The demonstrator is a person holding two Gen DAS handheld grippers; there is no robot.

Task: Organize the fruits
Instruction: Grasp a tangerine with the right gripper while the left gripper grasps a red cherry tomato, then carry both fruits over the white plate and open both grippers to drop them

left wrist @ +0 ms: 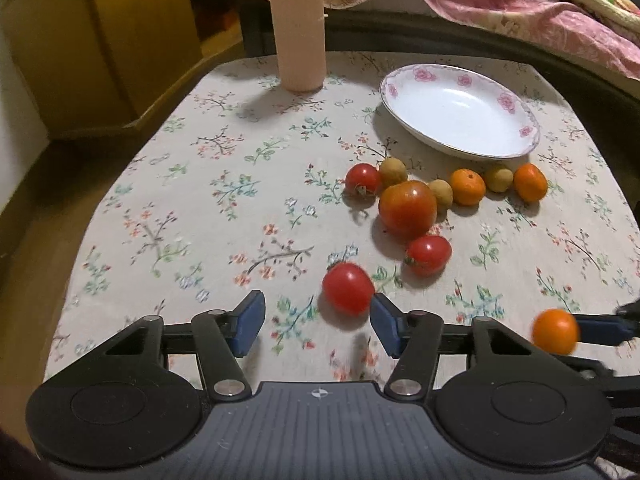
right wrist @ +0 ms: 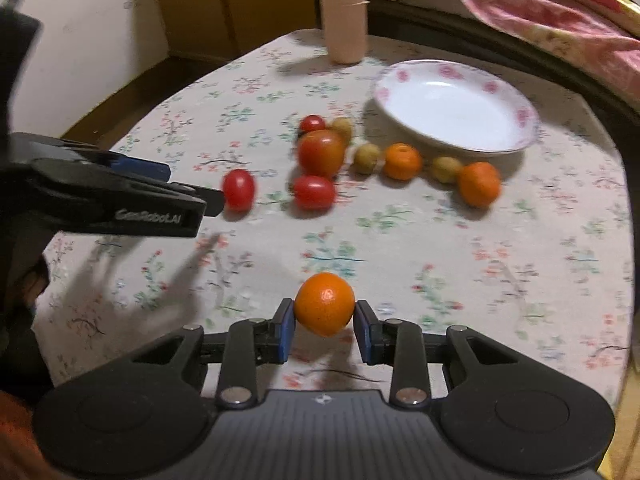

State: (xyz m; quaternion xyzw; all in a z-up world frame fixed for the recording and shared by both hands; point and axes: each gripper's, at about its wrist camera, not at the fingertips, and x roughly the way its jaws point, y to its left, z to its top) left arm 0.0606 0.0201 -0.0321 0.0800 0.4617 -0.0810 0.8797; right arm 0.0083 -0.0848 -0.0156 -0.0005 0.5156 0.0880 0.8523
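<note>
My left gripper point(left wrist: 318, 322) is open near the table's front. A cherry tomato point(left wrist: 348, 288) lies on the flowered cloth by its right fingertip, well apart from the left pad. My right gripper point(right wrist: 324, 330) is shut on a small orange point(right wrist: 324, 304), both blue pads pressing its sides. In the left wrist view, that orange point(left wrist: 555, 330) shows at the right edge. Beyond lie a large tomato point(left wrist: 407, 208), two more cherry tomatoes, three brownish longans and two oranges point(left wrist: 467, 186). An empty rose-patterned plate point(left wrist: 460, 112) stands behind them.
A tall pink cylinder point(left wrist: 298, 24) stands at the back of the table, left of the plate. A pink blanket point(left wrist: 540, 4) lies beyond the far edge. A wooden cabinet point(left wrist: 100, 40) is at the left. The left gripper point(right wrist: 192, 186) reaches in from the left in the right wrist view.
</note>
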